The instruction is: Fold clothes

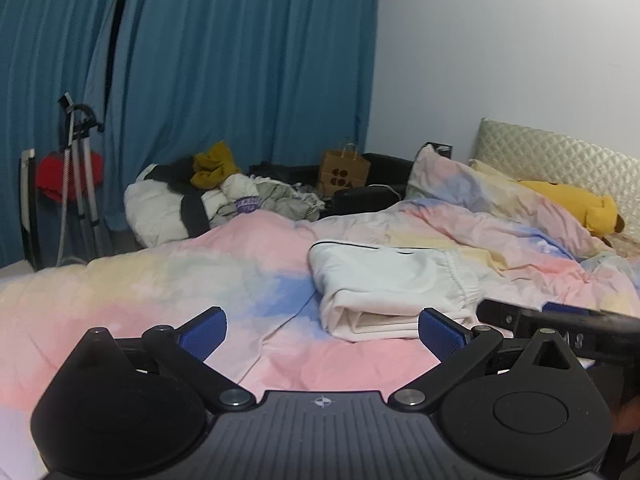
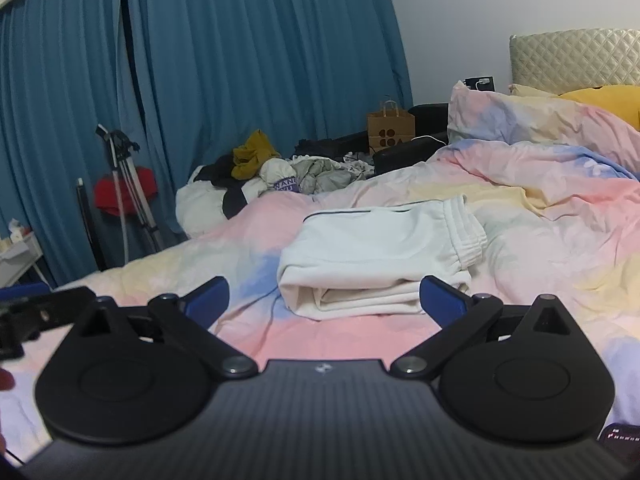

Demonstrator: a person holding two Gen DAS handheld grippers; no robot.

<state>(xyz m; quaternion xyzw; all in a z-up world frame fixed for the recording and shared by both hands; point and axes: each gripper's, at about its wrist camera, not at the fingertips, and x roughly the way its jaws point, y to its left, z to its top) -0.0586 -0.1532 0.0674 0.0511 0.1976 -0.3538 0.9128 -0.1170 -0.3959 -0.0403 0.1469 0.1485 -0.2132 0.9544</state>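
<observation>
Duvet (image 2: 520, 208), pastel, covers bed; folded white pants (image 2: 380, 252) lie on it mid-scene, w/ unfolded clothes pile (image 2: 288, 176) far behind. Left gripper (image 1: 322, 332) & right gripper (image 2: 324, 300) both spread wide, released, nothing between pads.

A bed covered by a pastel pink, yellow and blue duvet (image 2: 520, 184) carries everything. White folded trousers (image 2: 380, 256) lie flat on it. A yellow plush toy (image 1: 568, 200) rests near the quilted headboard (image 1: 560, 152).
</observation>
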